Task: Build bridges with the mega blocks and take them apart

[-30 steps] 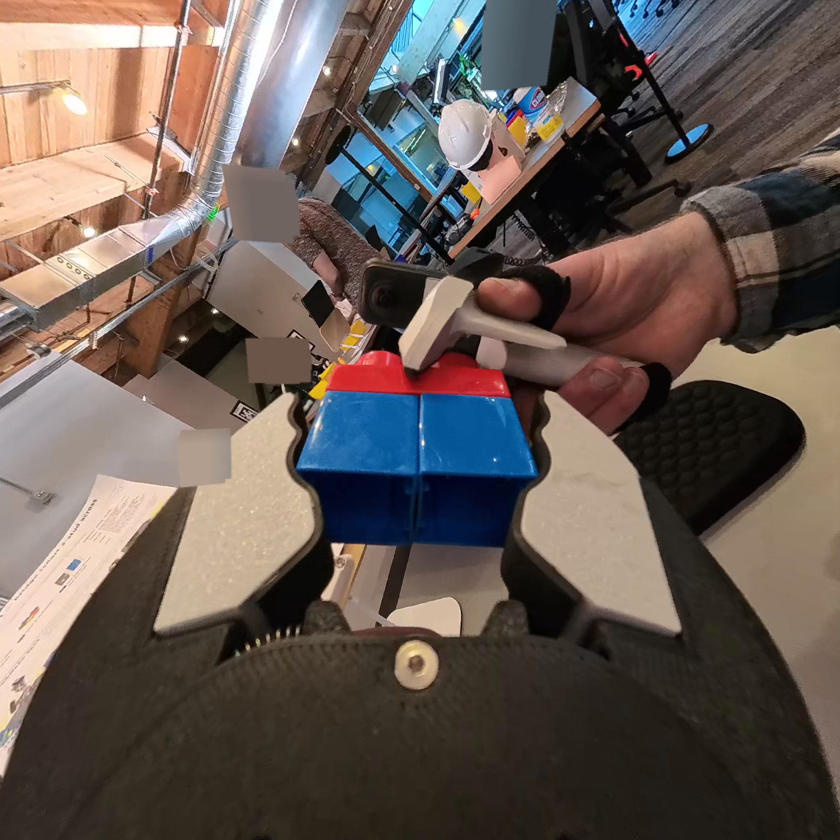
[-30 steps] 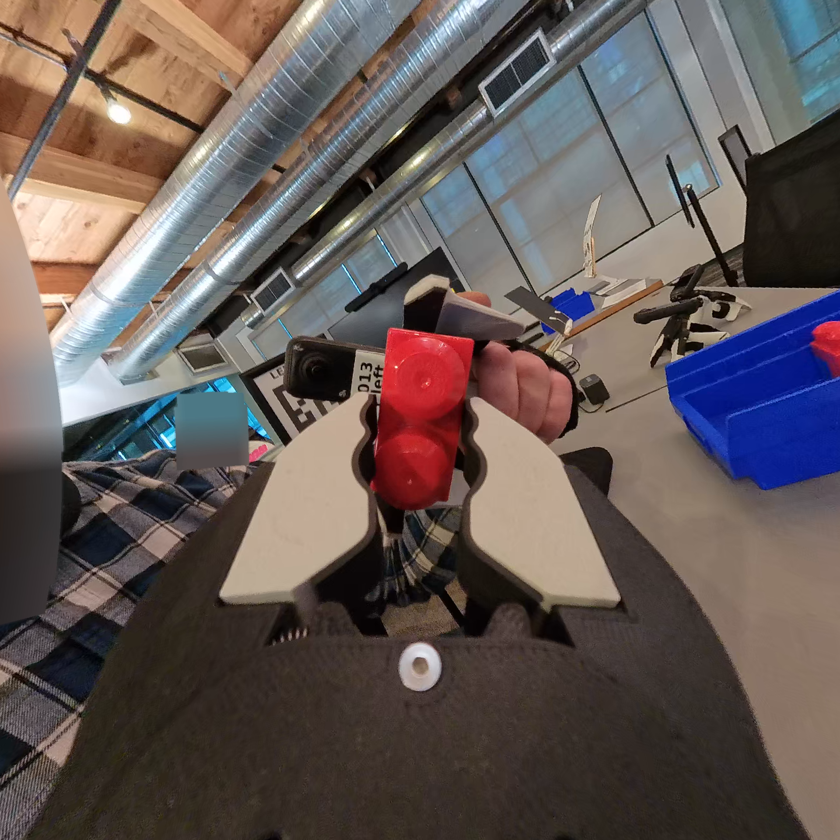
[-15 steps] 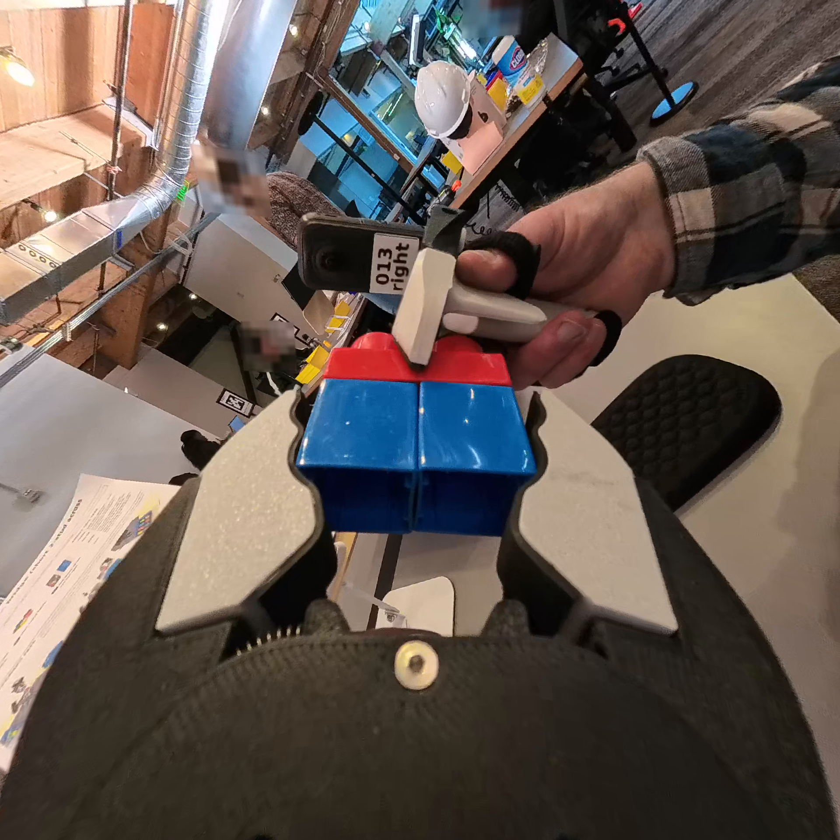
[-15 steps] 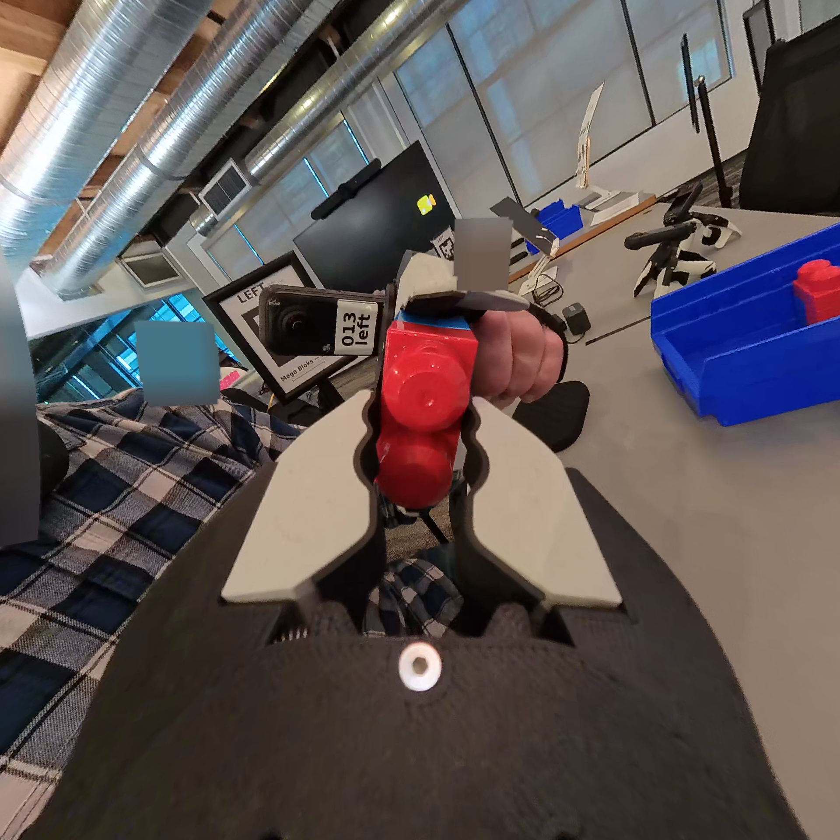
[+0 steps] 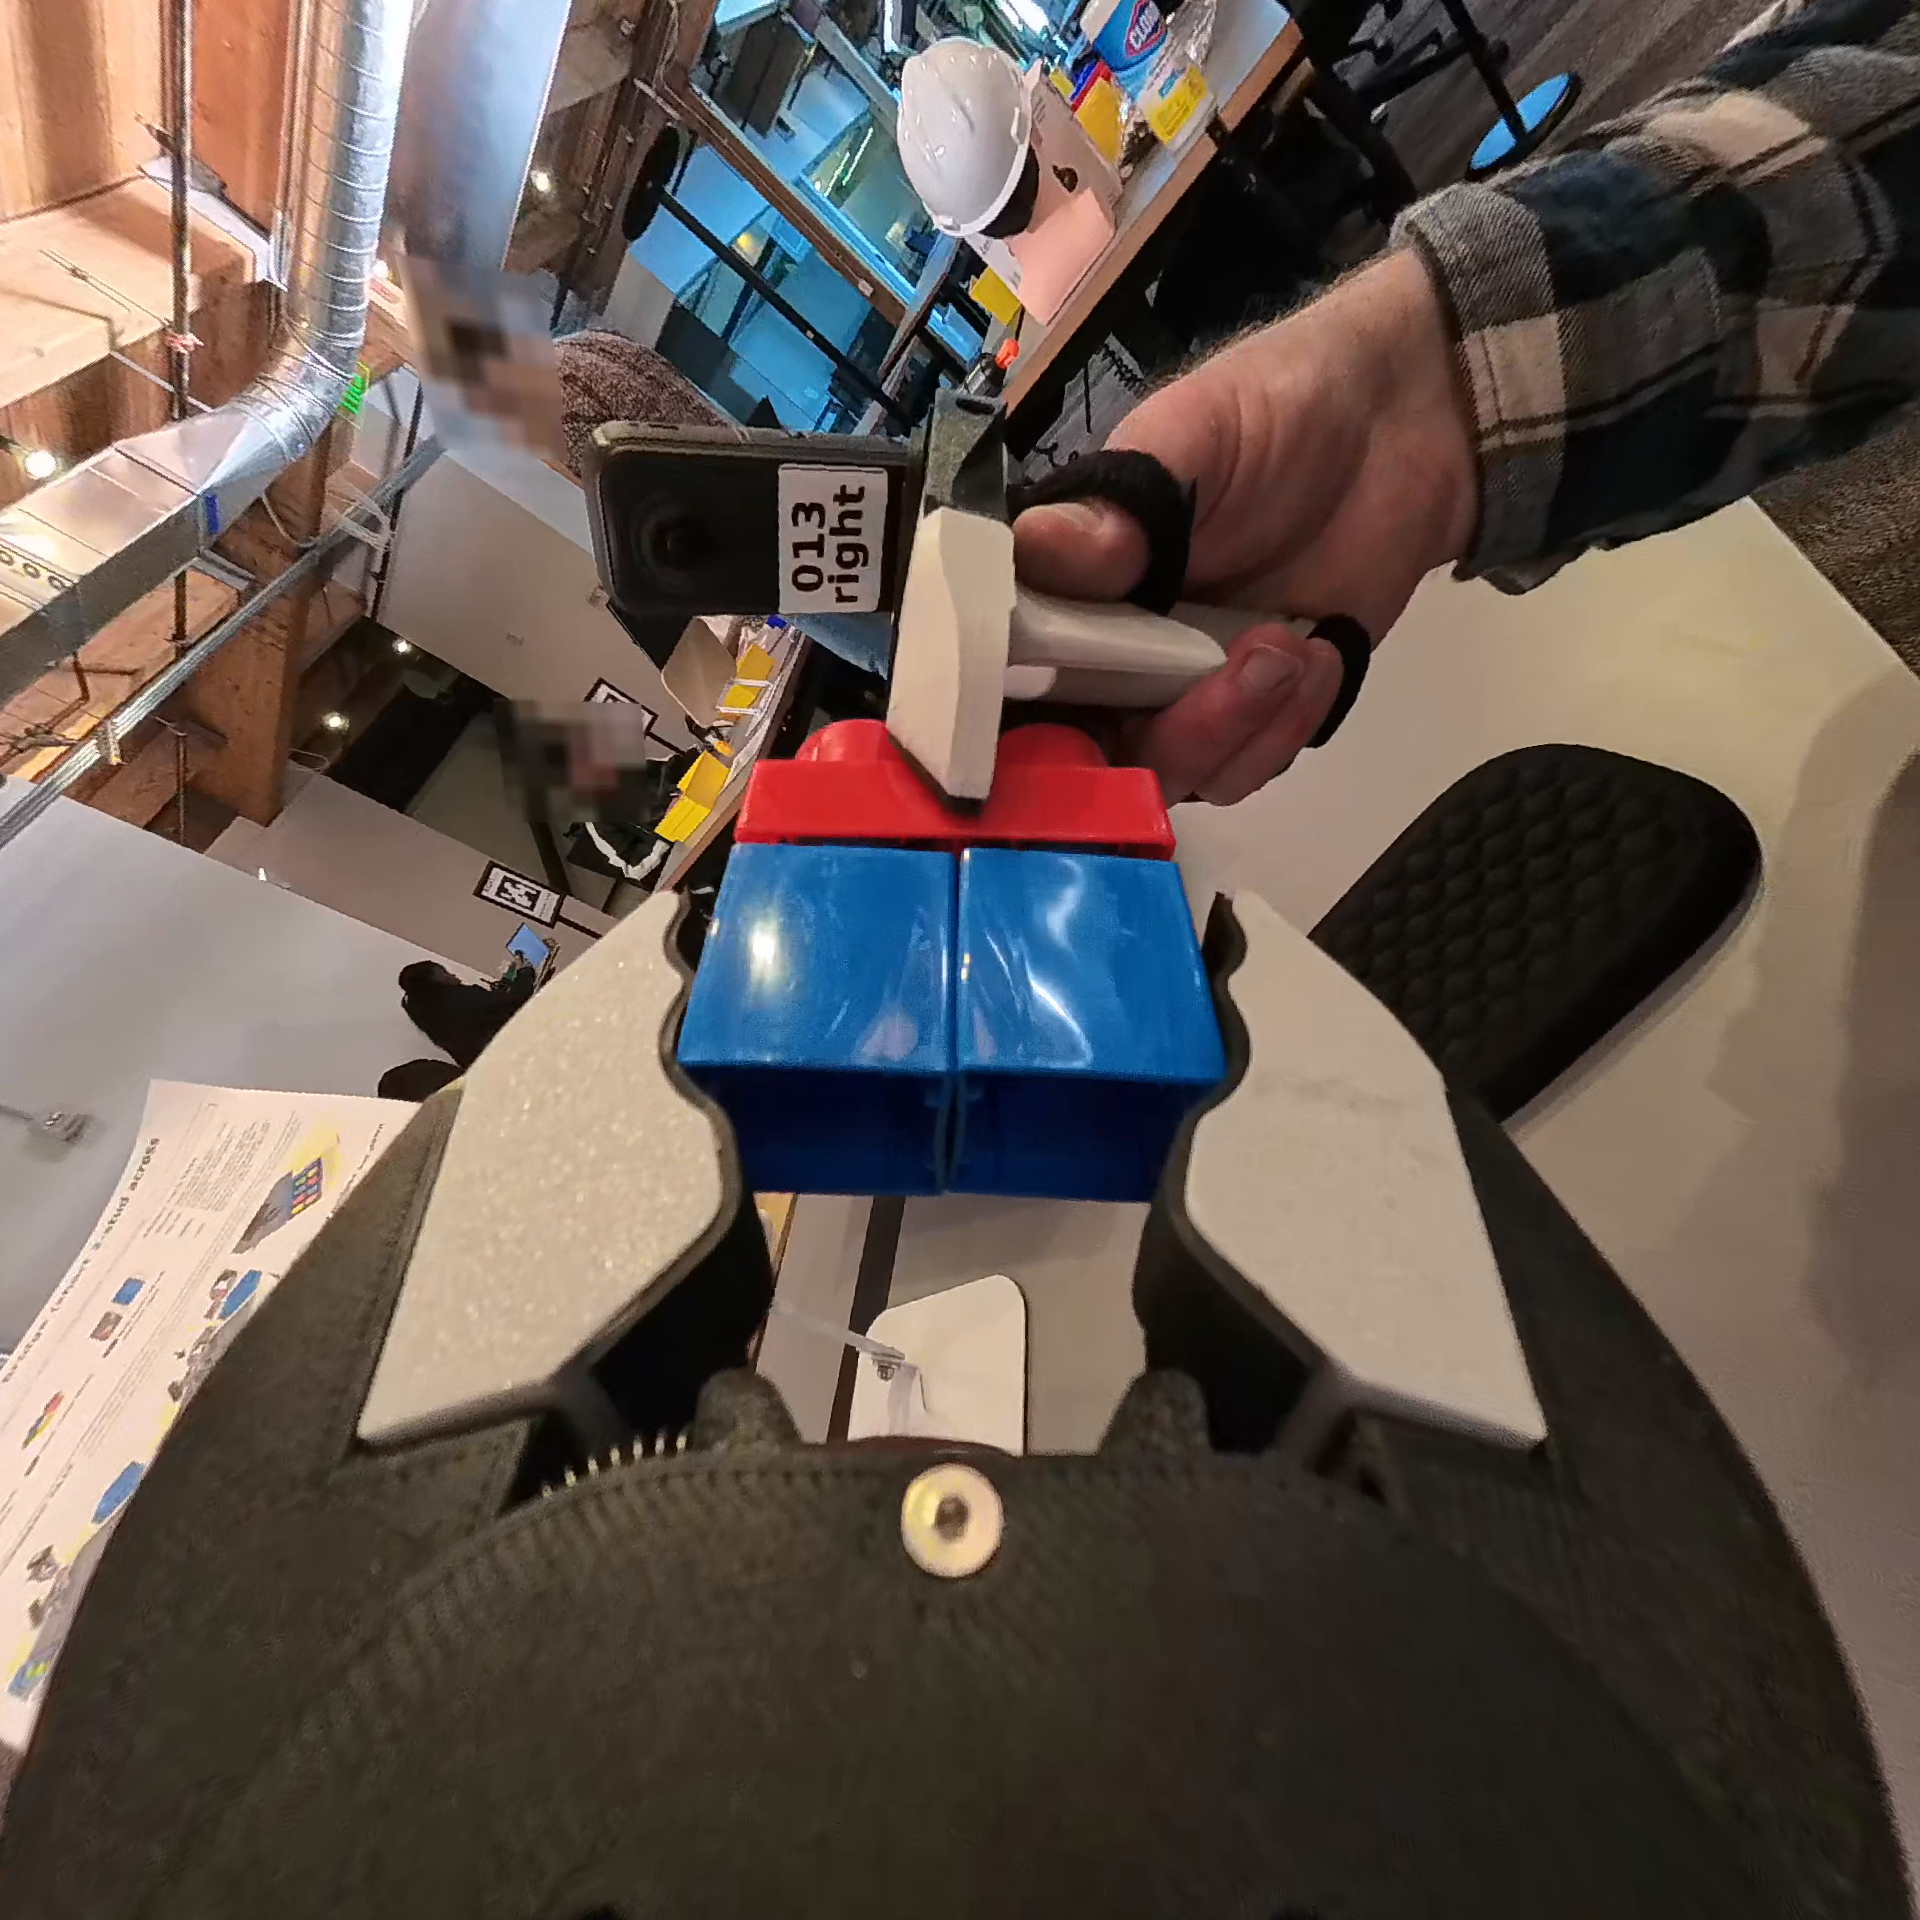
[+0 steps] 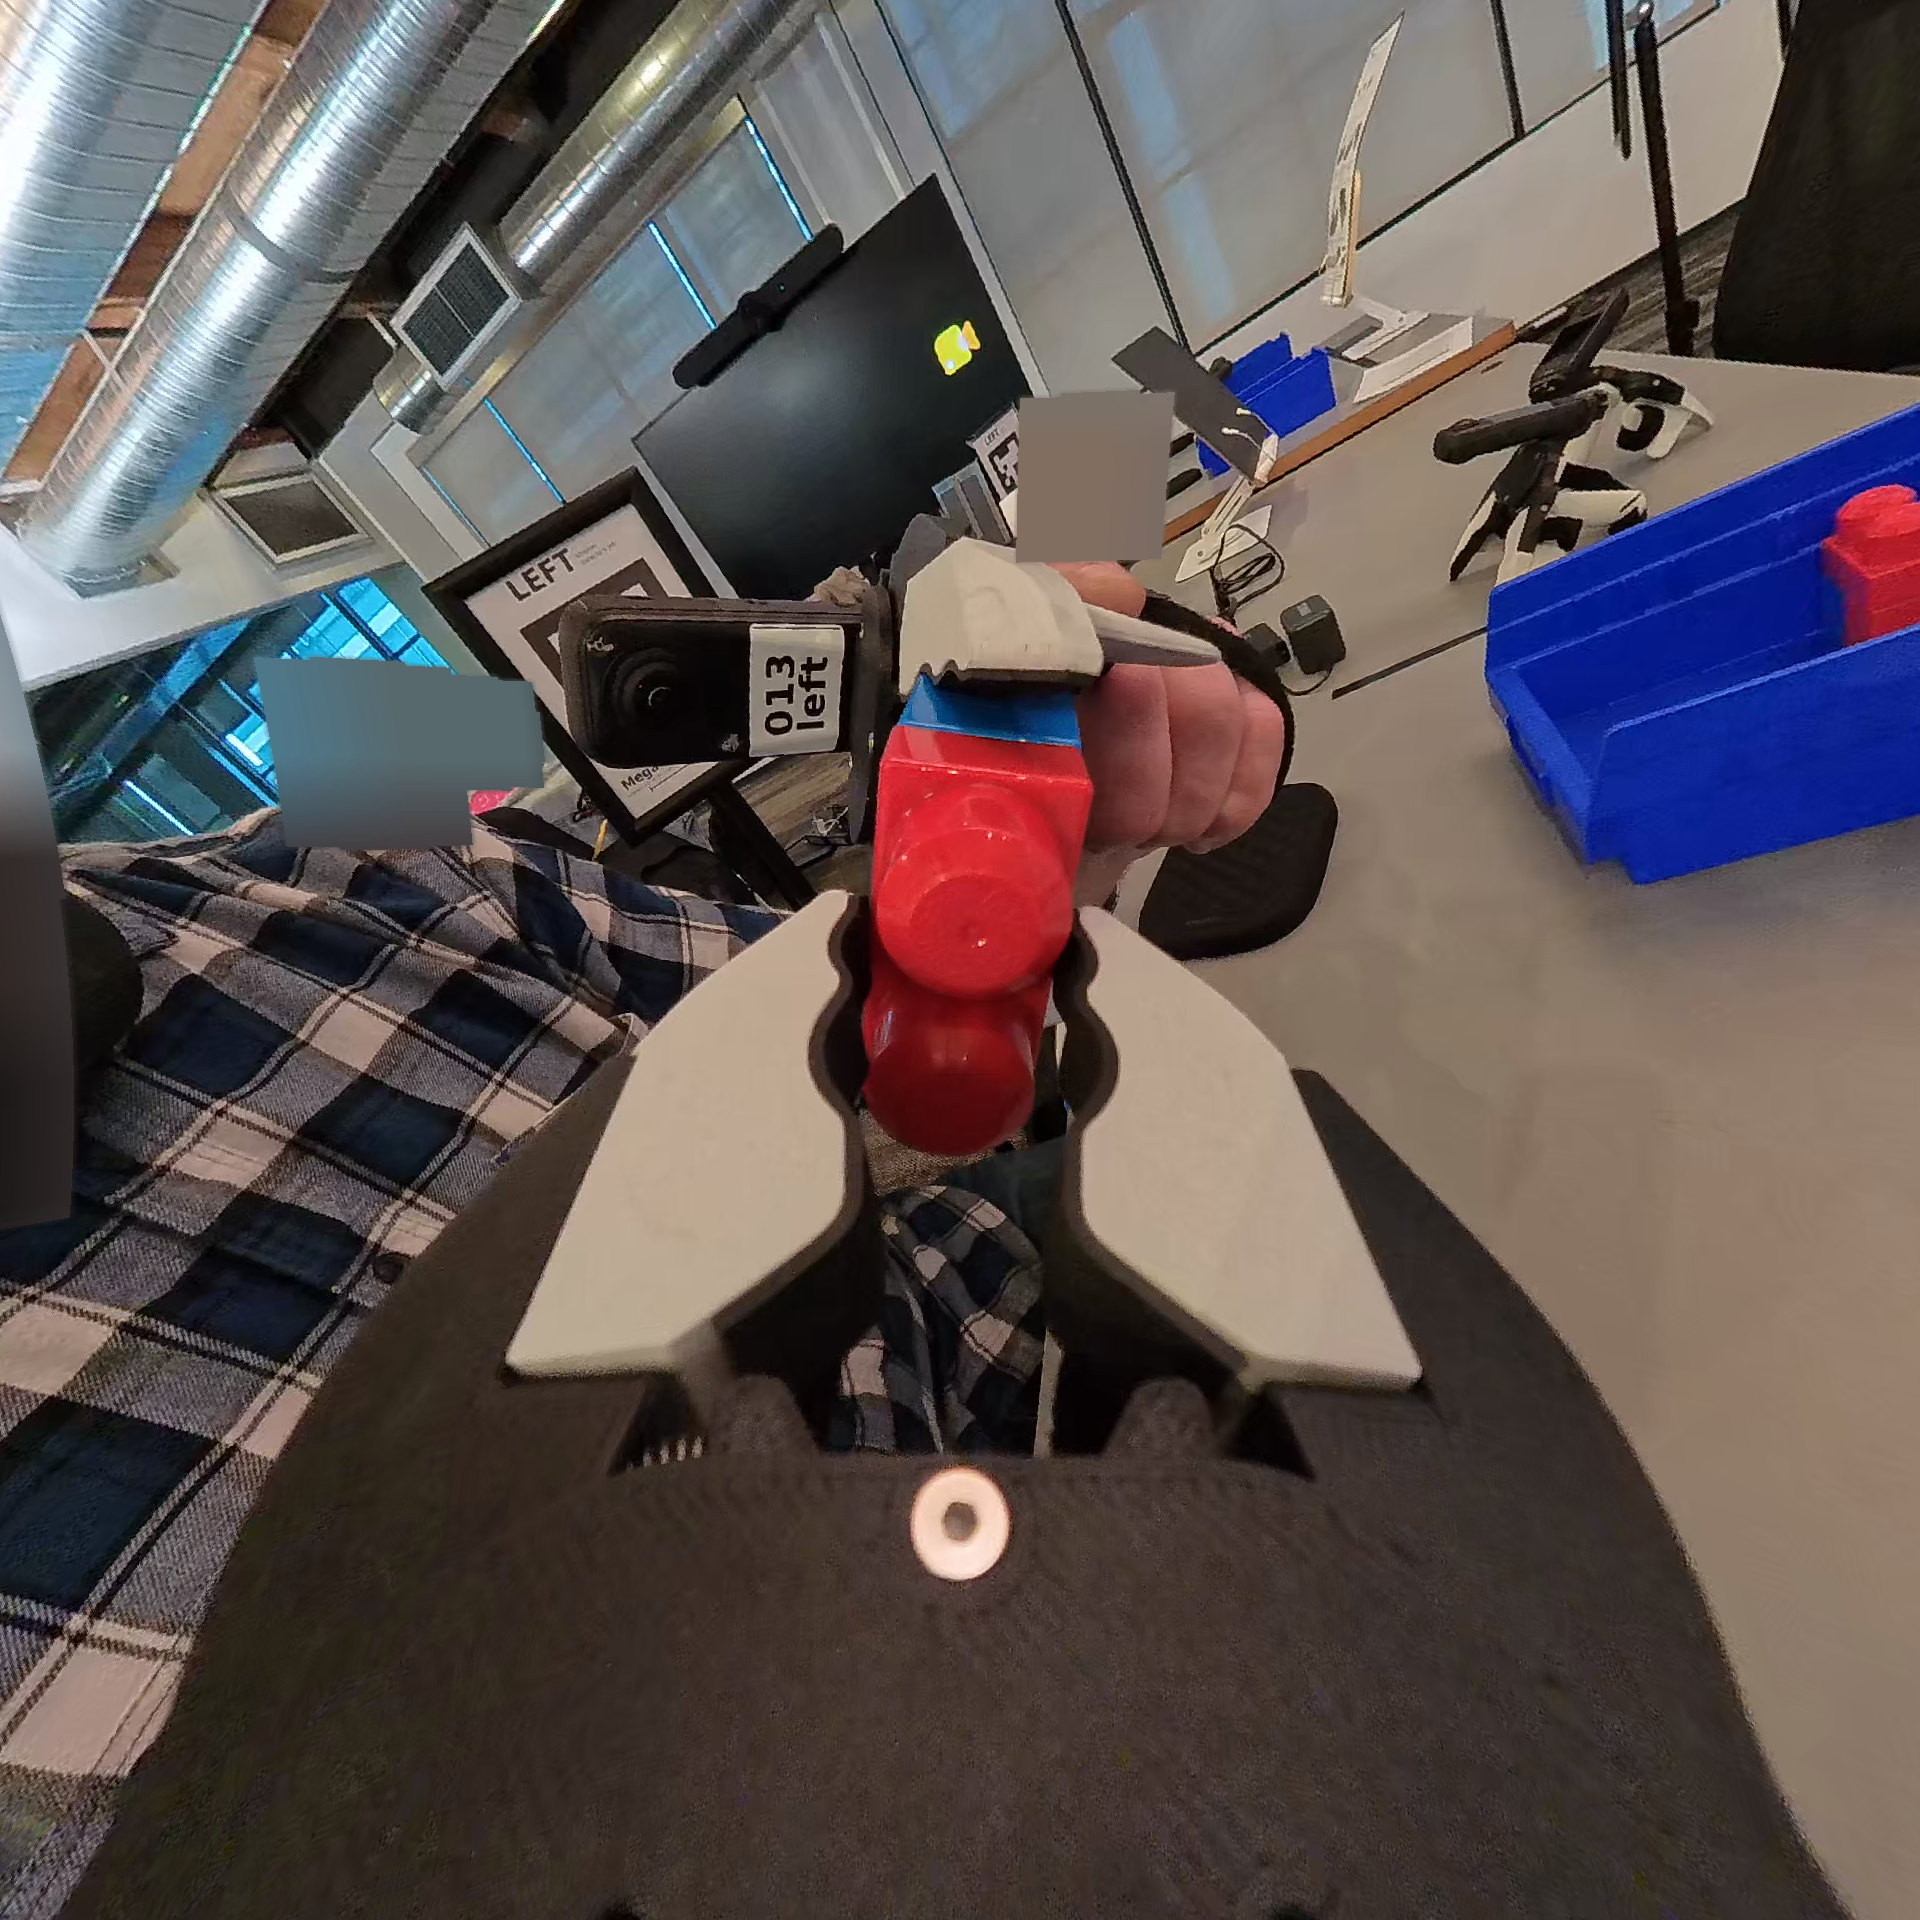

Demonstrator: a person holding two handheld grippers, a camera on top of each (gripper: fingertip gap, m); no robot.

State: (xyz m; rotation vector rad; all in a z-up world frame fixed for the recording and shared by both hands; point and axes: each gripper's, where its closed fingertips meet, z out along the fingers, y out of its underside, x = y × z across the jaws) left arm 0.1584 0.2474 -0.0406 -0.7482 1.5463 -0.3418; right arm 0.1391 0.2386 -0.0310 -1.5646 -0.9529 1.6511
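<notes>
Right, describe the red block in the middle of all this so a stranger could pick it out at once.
Start at the two hand-held grippers meeting above the grey table. The left gripper clamps two blue blocks side by side. The red block sits across both, studs pointing away, pinched by the right gripper: the only red piece there, bridging both blue ones. Another red block lies apart in the blue bin.

Open-plan office lab, exposed ducts (image 6: 187, 281), wall monitor (image 6: 831, 416), desks (image 6: 1558, 1039)
</notes>
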